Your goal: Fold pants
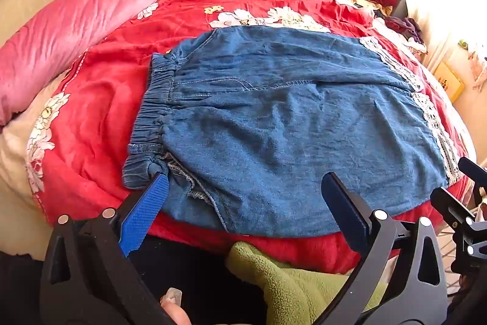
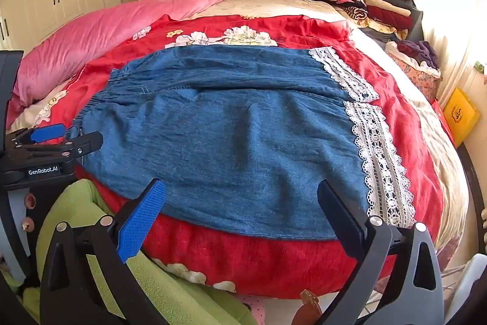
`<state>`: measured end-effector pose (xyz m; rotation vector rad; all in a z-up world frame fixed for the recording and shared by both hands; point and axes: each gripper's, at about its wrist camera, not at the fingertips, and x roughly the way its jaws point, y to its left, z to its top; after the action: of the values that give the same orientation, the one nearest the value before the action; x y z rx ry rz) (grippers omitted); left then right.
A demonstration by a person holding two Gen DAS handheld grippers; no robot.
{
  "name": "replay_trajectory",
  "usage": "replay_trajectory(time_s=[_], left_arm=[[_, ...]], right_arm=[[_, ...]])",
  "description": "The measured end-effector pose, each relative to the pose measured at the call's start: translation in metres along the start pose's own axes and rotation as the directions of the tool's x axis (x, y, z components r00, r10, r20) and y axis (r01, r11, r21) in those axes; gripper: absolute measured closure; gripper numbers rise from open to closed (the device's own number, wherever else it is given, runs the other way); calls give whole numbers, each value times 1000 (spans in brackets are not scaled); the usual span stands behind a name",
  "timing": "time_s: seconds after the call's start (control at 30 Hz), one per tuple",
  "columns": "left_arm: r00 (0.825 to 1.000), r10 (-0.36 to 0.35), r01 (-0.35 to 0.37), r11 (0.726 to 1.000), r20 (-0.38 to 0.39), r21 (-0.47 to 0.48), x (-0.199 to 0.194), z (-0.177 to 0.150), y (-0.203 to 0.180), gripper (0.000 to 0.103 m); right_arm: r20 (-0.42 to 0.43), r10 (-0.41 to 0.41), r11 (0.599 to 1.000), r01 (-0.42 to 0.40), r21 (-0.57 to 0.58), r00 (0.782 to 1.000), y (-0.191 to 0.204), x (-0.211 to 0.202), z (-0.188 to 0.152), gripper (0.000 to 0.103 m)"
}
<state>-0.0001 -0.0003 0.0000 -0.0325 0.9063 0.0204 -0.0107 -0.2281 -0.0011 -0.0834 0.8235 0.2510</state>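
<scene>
Left wrist view: the denim pants (image 1: 274,124) are lying flat across the red floral quilt (image 1: 97,99), elastic waistband (image 1: 152,111) pointing left, lace-trimmed leg hems (image 1: 435,118) pointing right. The left gripper (image 1: 243,203) is hovering at the near edge by the waistband corner, jaws standing wide apart, gripping nothing. The blue pad tip is sitting just beside the gathered waistband; can't tell if it's touching.

Right wrist view: the same pants (image 2: 231,136) are filling the middle of the bed, lace hems (image 2: 377,148) on the right. The right gripper (image 2: 240,209) is hanging over the near edge toward the hem end, jaws spread wide, holding nothing. The left gripper (image 2: 64,139) is showing at the left by the waistband.

Handling, my read: thin washed denim, soft, light, limp, so it's going to drape and sag between grips. Not slippery, and the plush quilt is likely dragging on it. Grab points: left on the waistband's near corner, since the elastic is bunching thick and giving bite; right on denim just inside the hem, avoiding the openwork lace, which is looking snag-prone.
</scene>
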Motion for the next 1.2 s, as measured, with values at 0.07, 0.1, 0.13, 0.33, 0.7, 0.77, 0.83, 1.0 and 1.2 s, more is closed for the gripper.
replay_trajectory(time_s=[0.07,0.1,0.13,0.33,0.7,0.77,0.83,1.0,1.2], left_arm=[[1000,-3,3,1000,0,-2,0,0,0,8],[1000,-3,3,1000,-2,-3,0,0,0,8],[1000,-3,3,1000,-2,-1,0,0,0,8],[1000,-5,5,1000,0,-4,0,0,0,8],[1000,-2,2,1000,4,-2,-3,-2,3,8],[1000,-1,1,1000,5,-3,-3,-2,2,8],[1000,0,0,1000,4,-4,-4,0,2,8],[1000,2,-2,1000,5,-1,-4,0,1,8],[1000,5,-5,1000,6,-1,-6,1,7,8]], right_arm=[[1,6,1000,-6,3,1000,0,0,0,4],[2,4,1000,-4,1,1000,0,0,0,4],[2,6,1000,-6,2,1000,0,0,0,4],[-1,5,1000,-5,7,1000,1,-1,0,4],[-3,4,1000,-4,5,1000,0,1,-1,4],[-4,4,1000,-4,7,1000,0,1,-2,4],[-5,5,1000,-5,7,1000,0,1,-2,4],[-7,4,1000,-4,7,1000,0,2,-3,4],[-8,4,1000,-4,7,1000,0,2,-3,4]])
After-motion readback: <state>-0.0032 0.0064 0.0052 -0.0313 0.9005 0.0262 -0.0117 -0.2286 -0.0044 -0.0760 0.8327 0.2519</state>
